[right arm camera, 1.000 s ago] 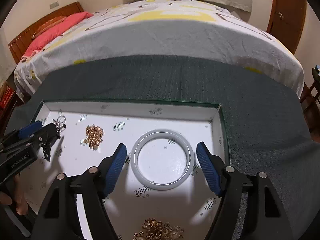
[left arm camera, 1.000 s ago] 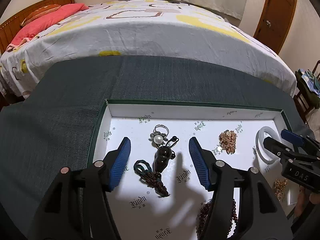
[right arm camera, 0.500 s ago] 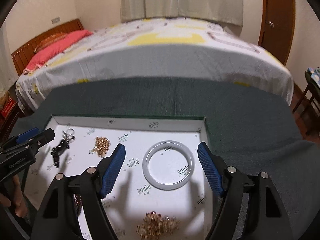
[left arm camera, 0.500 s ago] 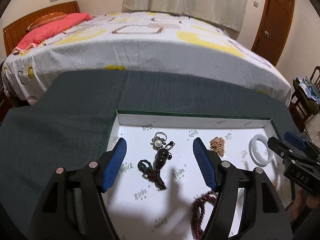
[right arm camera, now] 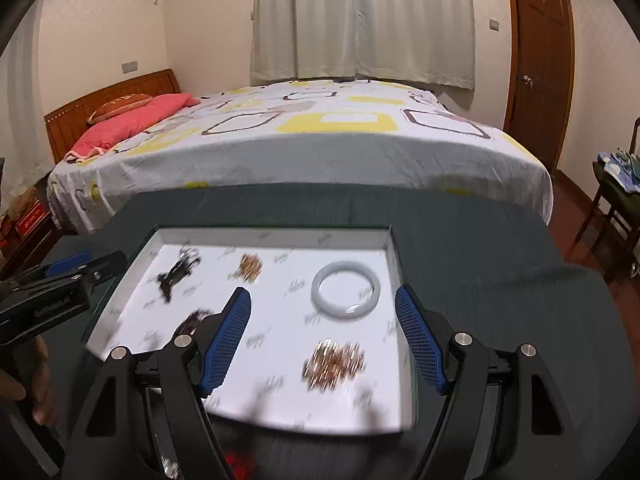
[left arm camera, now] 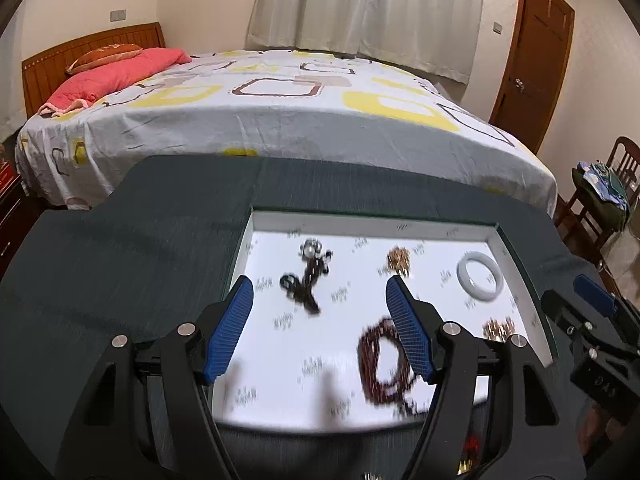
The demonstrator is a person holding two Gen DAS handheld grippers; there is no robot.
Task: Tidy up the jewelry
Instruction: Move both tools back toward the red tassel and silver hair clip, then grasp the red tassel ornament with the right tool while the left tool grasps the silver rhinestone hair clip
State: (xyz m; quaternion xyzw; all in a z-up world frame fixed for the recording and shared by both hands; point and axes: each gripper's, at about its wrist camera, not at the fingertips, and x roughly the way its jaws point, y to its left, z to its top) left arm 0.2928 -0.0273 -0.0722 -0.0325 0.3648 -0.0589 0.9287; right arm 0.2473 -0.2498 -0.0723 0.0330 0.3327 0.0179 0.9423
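A white-lined tray (left arm camera: pixel 372 224) with a green rim lies on a dark cloth and also shows in the right wrist view (right arm camera: pixel 276 236). In it lie a dark pendant with a pearl ring (left arm camera: pixel 306 276), a small gold chain pile (left arm camera: pixel 399 259), a pale bangle (left arm camera: pixel 479 275), a dark red bead string (left arm camera: pixel 384 360) and a gold cluster (right arm camera: pixel 335 363). My left gripper (left arm camera: pixel 320 332) is open and empty, raised above the tray's near left part. My right gripper (right arm camera: pixel 322 334) is open and empty, above the near right part, behind the bangle (right arm camera: pixel 346 290).
The dark cloth-covered table (left arm camera: pixel 120 248) stands against a bed (left arm camera: pixel 280 112) with a patterned sheet. A wooden door (right arm camera: pixel 540 60) is at the back right and a chair (left arm camera: pixel 600 200) with clothes at the right. Small items (right arm camera: pixel 240 460) lie blurred near the table's front edge.
Both grippers have pulled back and up from the tray, so the whole tray and more of the room show. Both stayed open and empty. The jewelry has not moved.
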